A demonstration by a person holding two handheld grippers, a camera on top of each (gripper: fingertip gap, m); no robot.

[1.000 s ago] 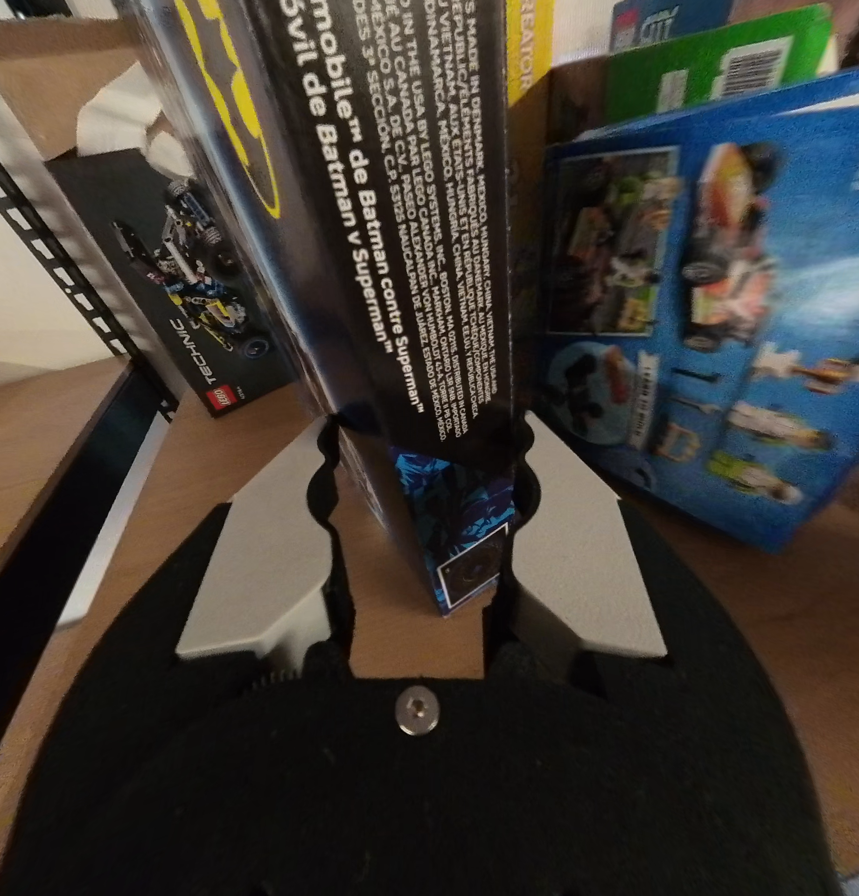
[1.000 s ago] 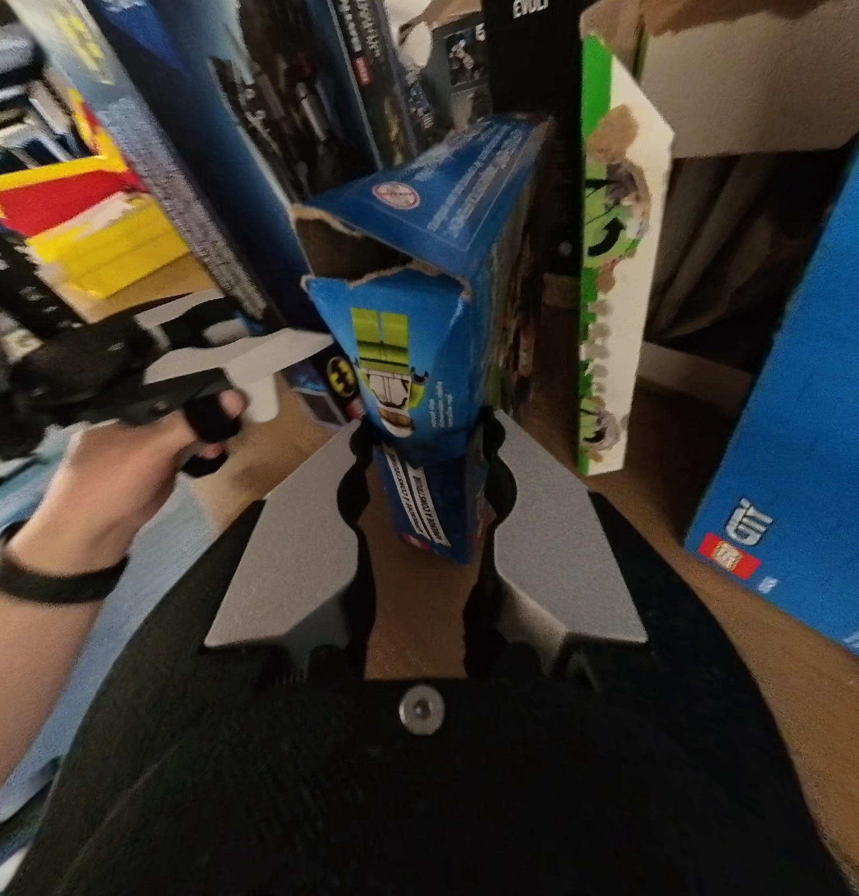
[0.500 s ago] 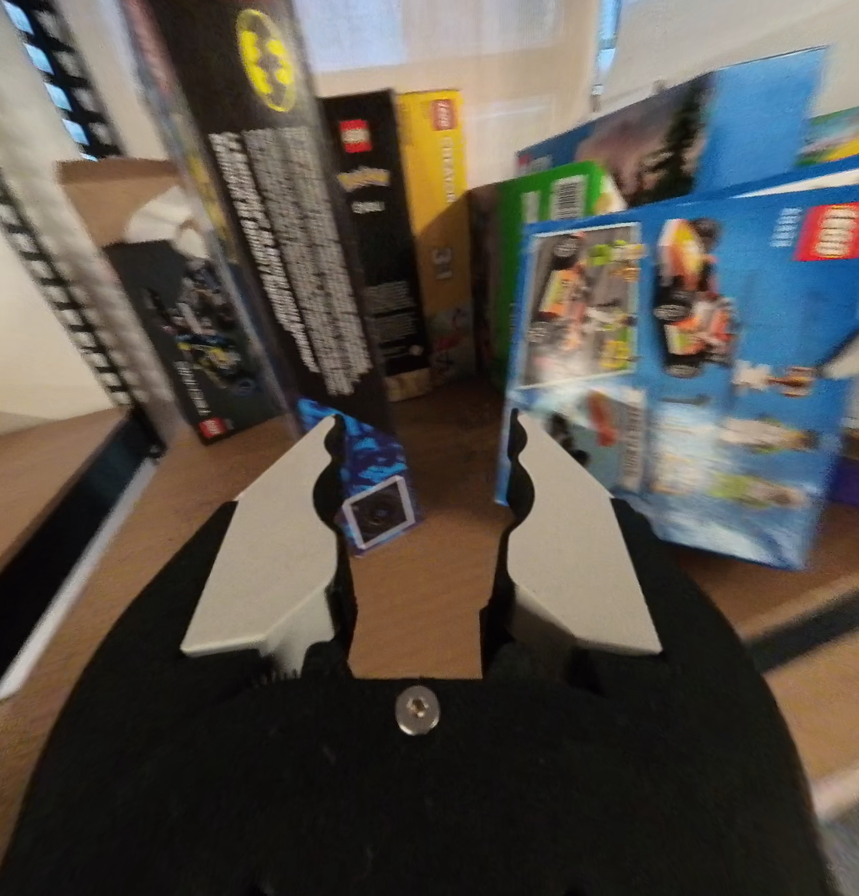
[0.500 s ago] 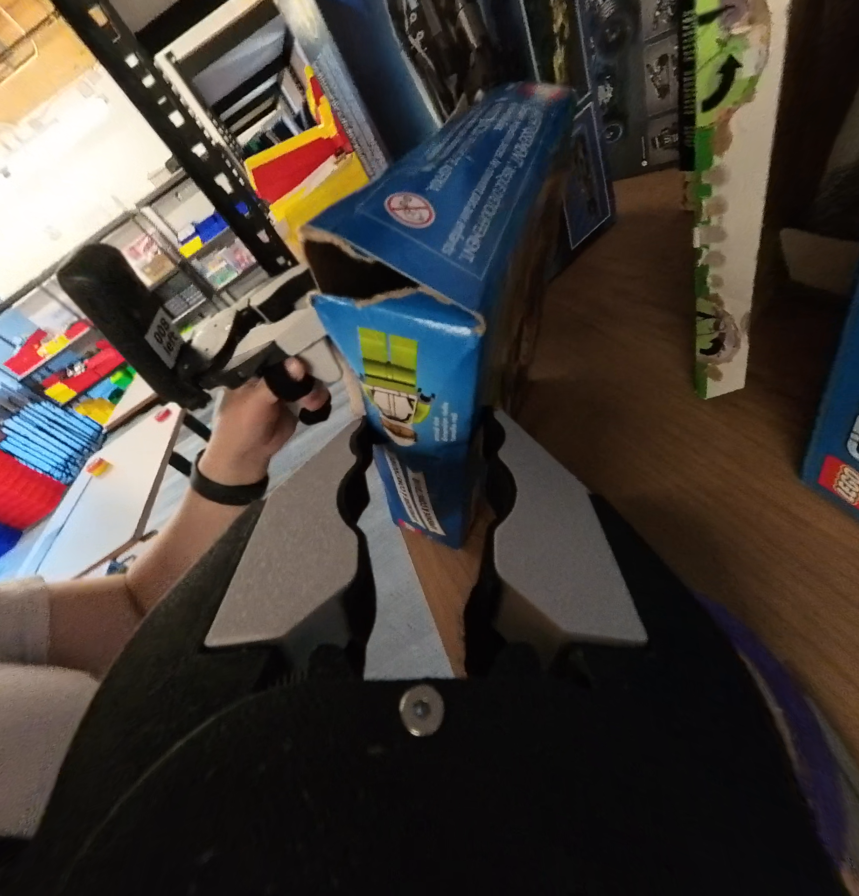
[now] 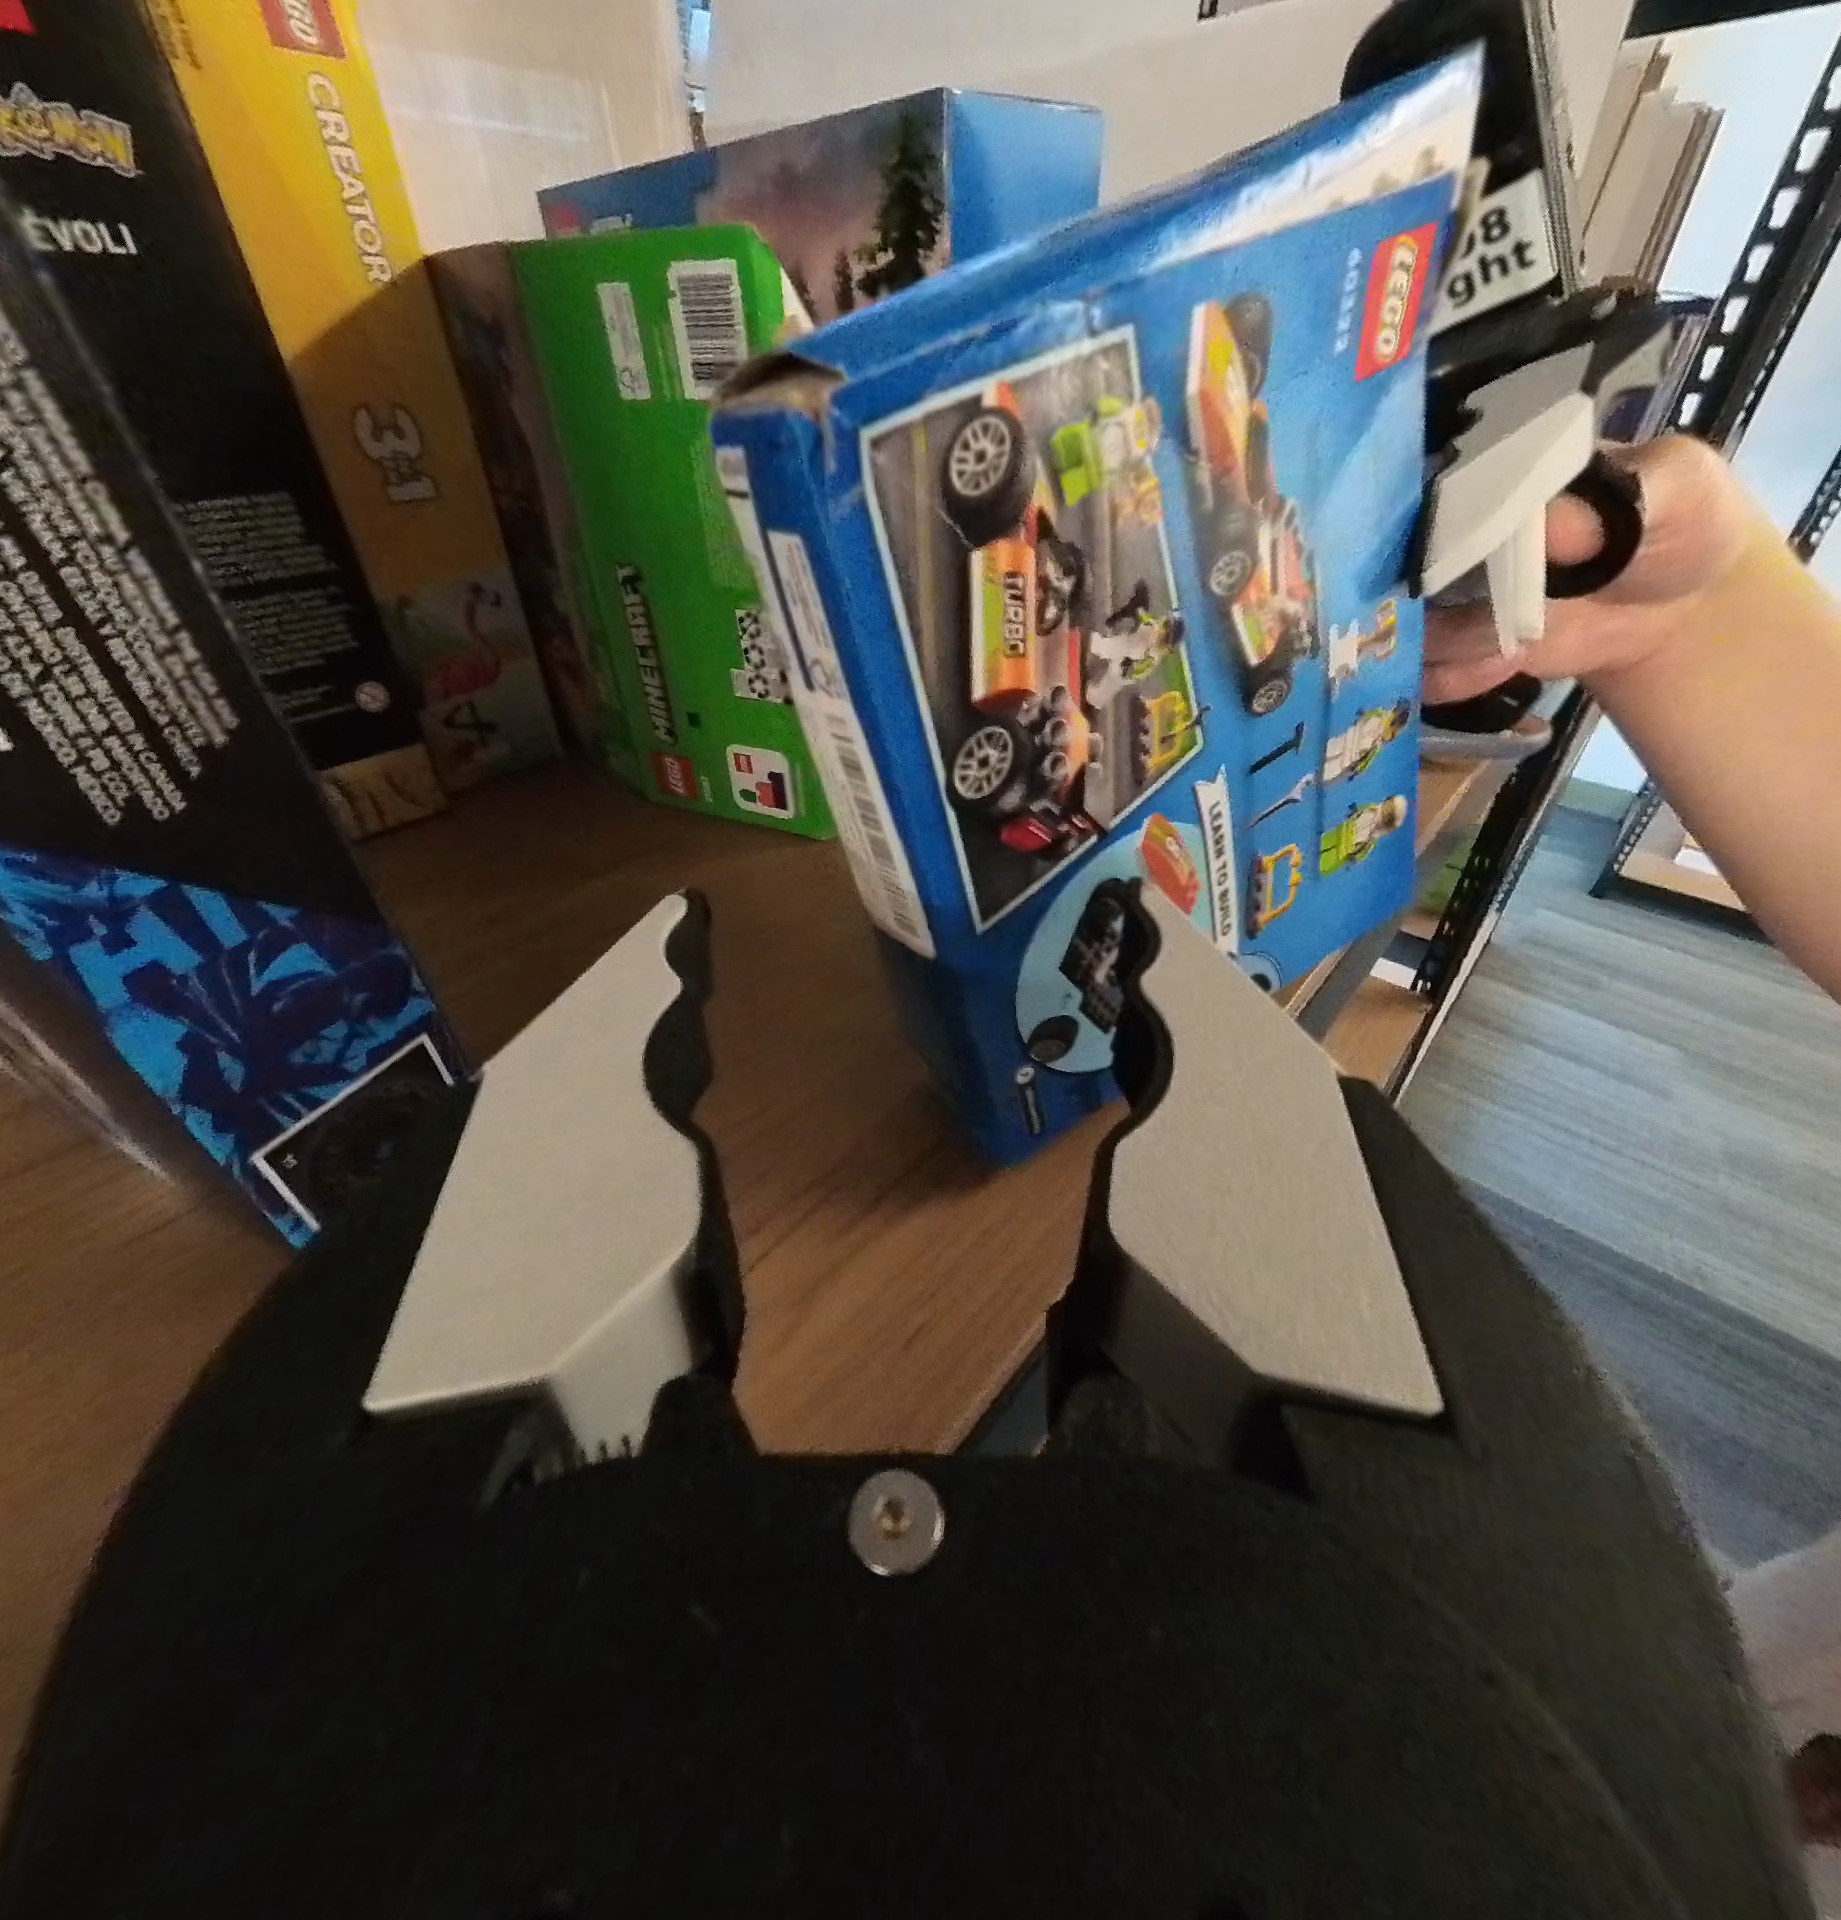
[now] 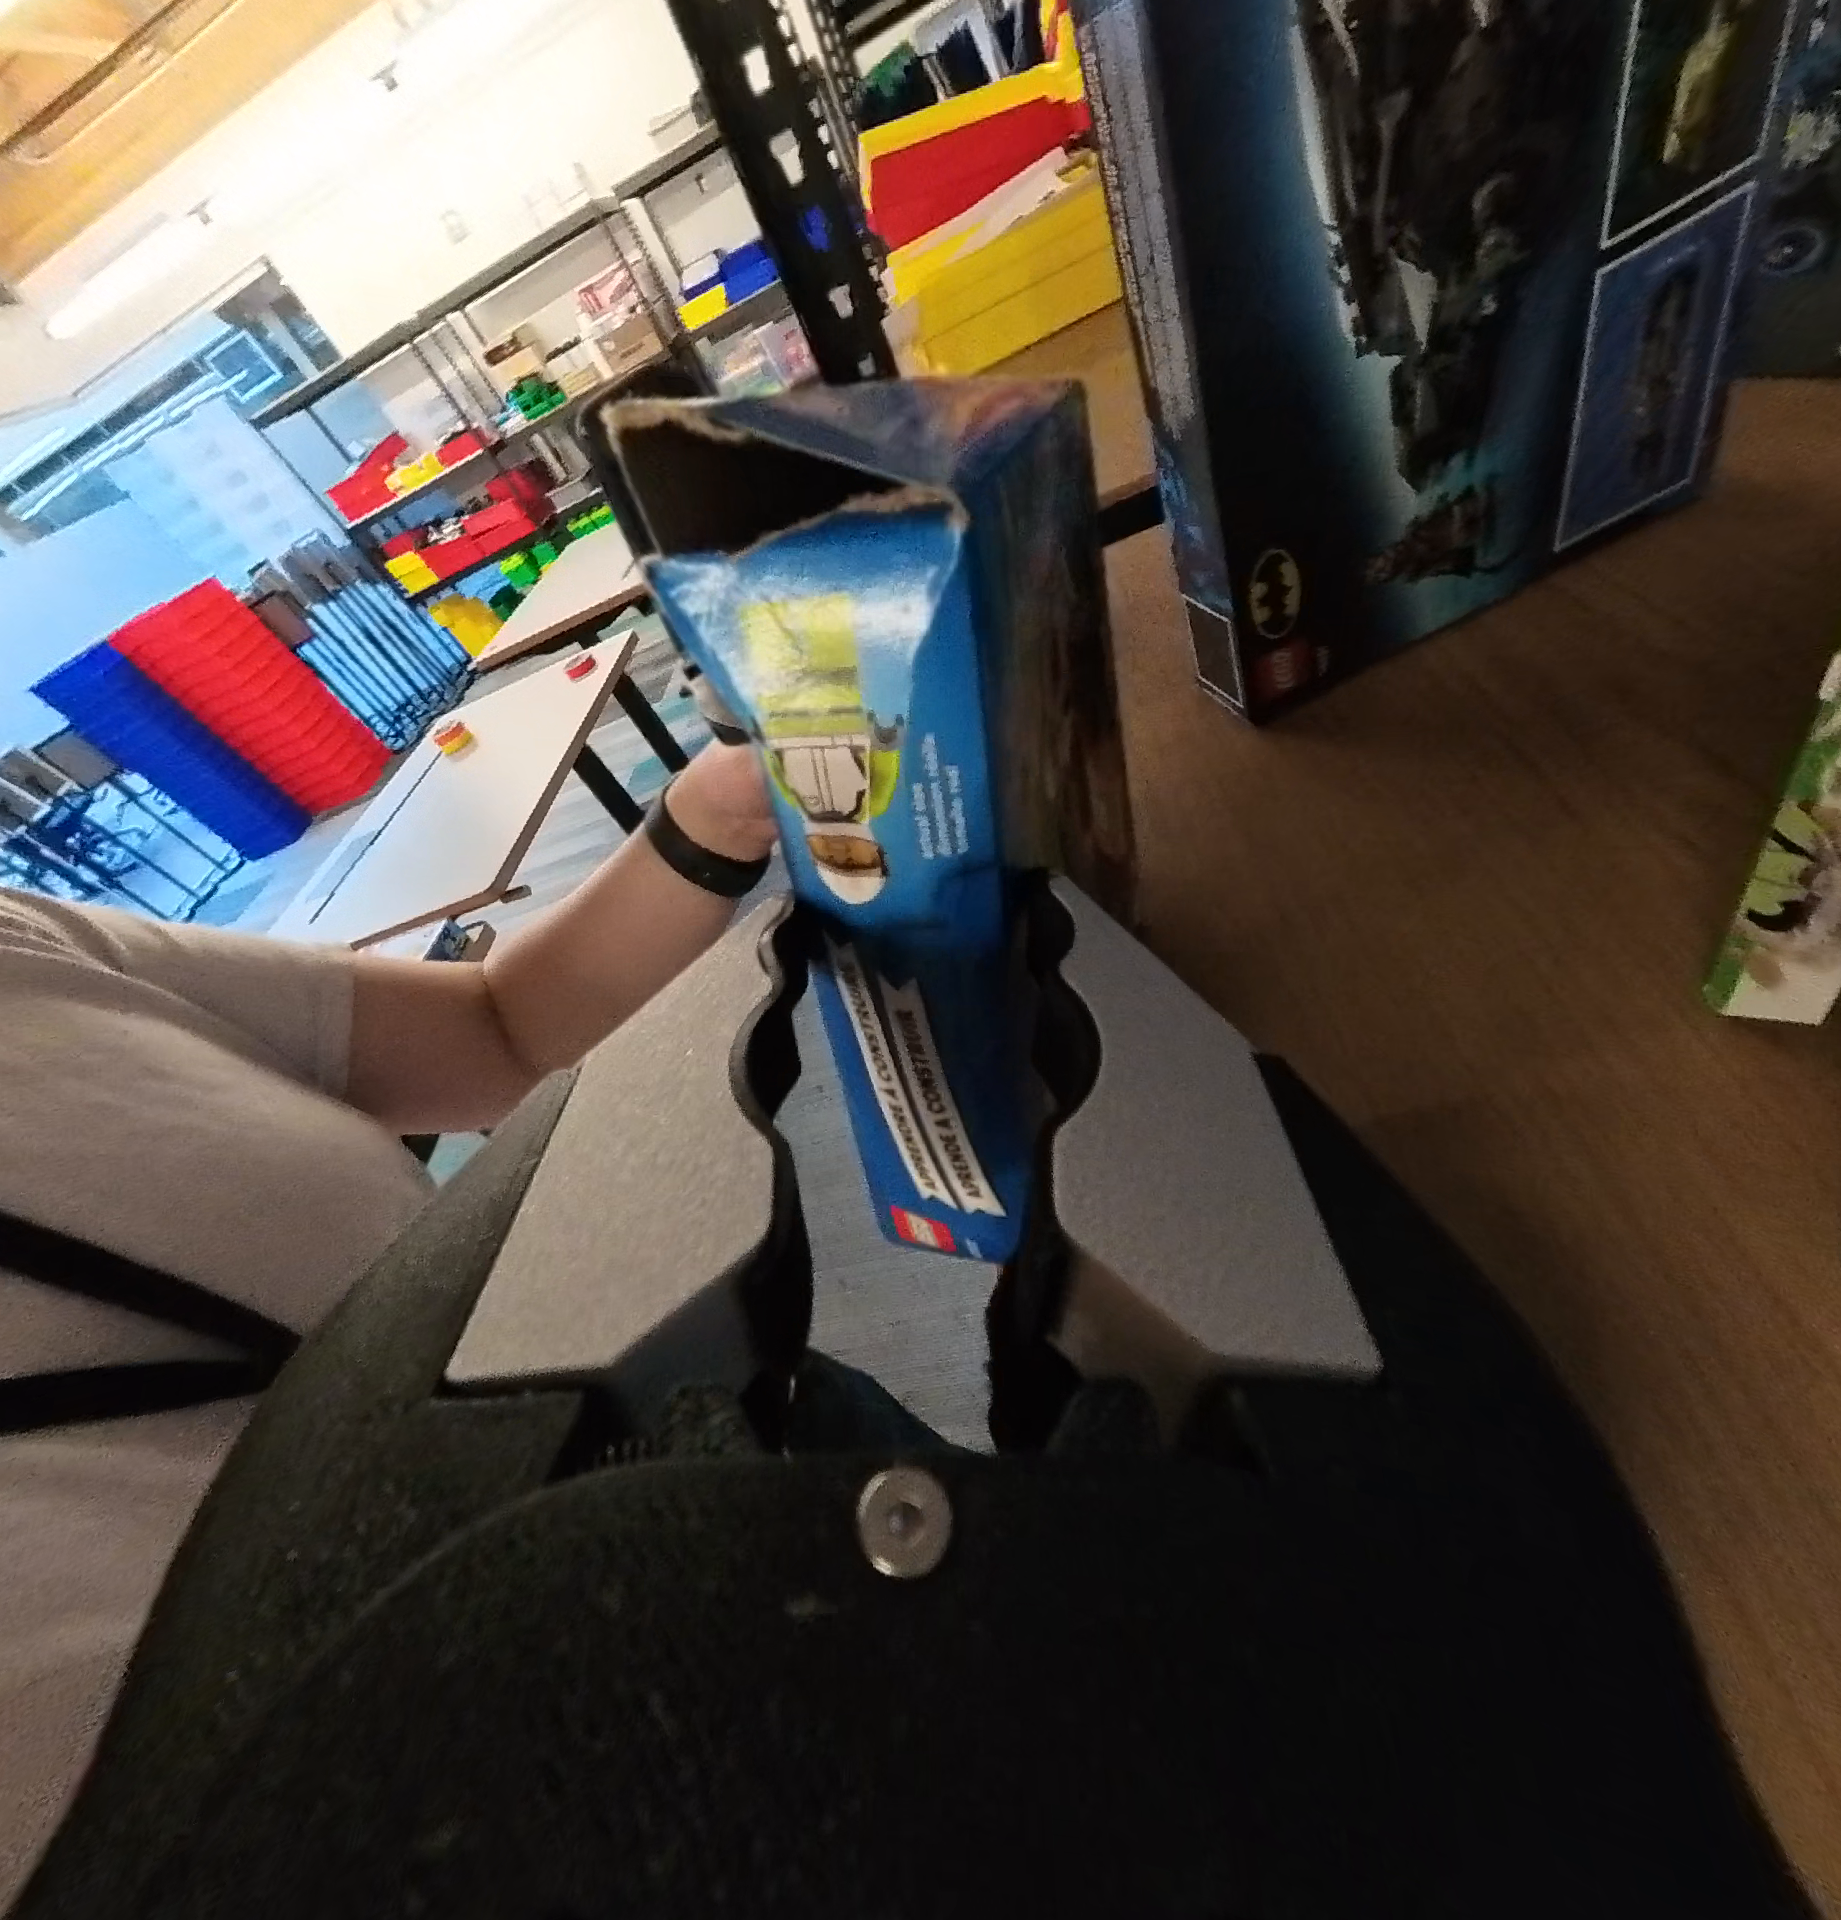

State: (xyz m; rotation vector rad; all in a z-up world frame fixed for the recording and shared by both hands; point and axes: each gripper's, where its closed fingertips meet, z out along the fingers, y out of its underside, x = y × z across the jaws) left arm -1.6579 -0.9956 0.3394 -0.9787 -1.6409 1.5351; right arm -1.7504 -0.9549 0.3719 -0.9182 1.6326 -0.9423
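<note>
Right tool (image 6: 916,1081) stays clamped on the torn blue box (image 6: 895,831), now lifted clear of the wooden shelf (image 6: 1518,935). Left tool (image 5: 916,997), jaws apart and empty, has let go of the black box (image 5: 116,623), now to its left; blue box sits just ahead.

We see warm, soft light on the wooden shelf (image 5: 583,914) in the left wrist view. The blue box (image 5: 1155,644) looks a bit smeared, and so does the hand (image 5: 1643,561) behind it. Straight lines bend near the edges, like the black rack post (image 5: 1789,260). In the right wrist view, bright daylight fills the room far off at the left and washes out the windows (image 6: 116,416). The dark box (image 6: 1415,312) looks fuzzy. The bottom of both pictures is very dark.
</note>
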